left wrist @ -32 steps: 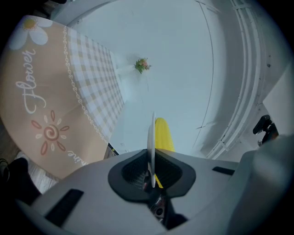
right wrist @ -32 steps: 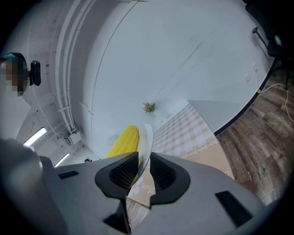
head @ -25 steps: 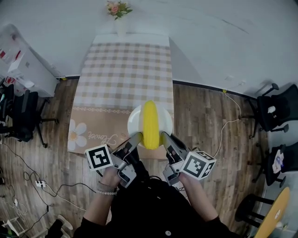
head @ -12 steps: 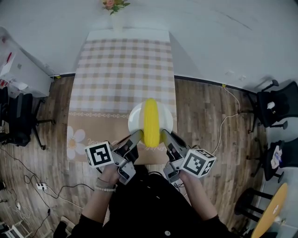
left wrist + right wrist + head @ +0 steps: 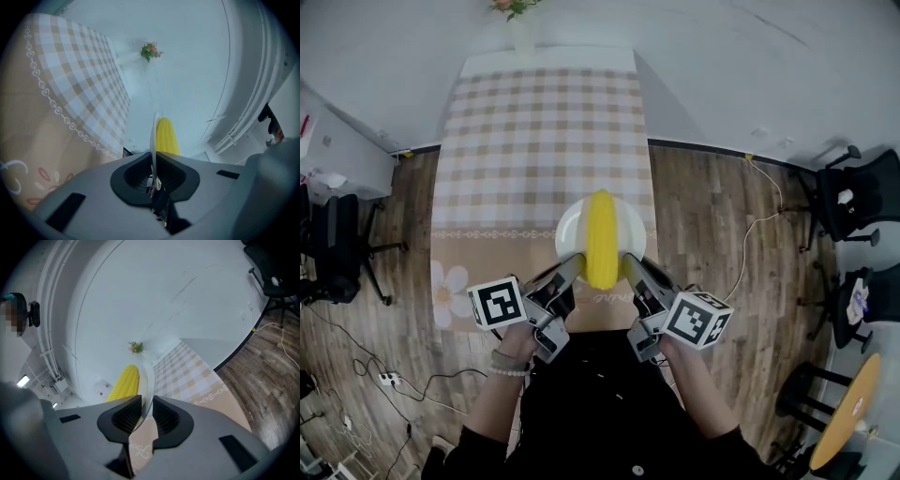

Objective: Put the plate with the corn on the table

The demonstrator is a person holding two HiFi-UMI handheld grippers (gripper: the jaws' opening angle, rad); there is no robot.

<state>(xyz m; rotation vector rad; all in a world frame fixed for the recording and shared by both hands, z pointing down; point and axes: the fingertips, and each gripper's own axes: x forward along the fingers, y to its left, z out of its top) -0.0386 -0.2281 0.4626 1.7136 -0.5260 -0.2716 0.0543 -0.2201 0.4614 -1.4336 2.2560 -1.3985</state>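
Checked table (image 5: 544, 122); white plate (image 5: 570, 228) bearing corn (image 5: 601, 239), rim clamped by left claw (image 5: 576, 262), right claw (image 5: 629, 263).

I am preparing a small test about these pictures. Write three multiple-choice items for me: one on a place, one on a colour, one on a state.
1. Where on the table do the flowers stand?
A. at its near end
B. at its middle
C. at its far end

2. The corn is:
A. yellow
B. red
C. white

3. The left claw is:
A. open and empty
B. shut on the rim of the plate
C. shut on the corn

Key:
1 C: the head view shows them at the far edge, by the wall.
2 A: the cob is plainly yellow in all three views.
3 B: the left gripper view shows both pads pressed on the thin white rim, with the corn lying further along the plate.
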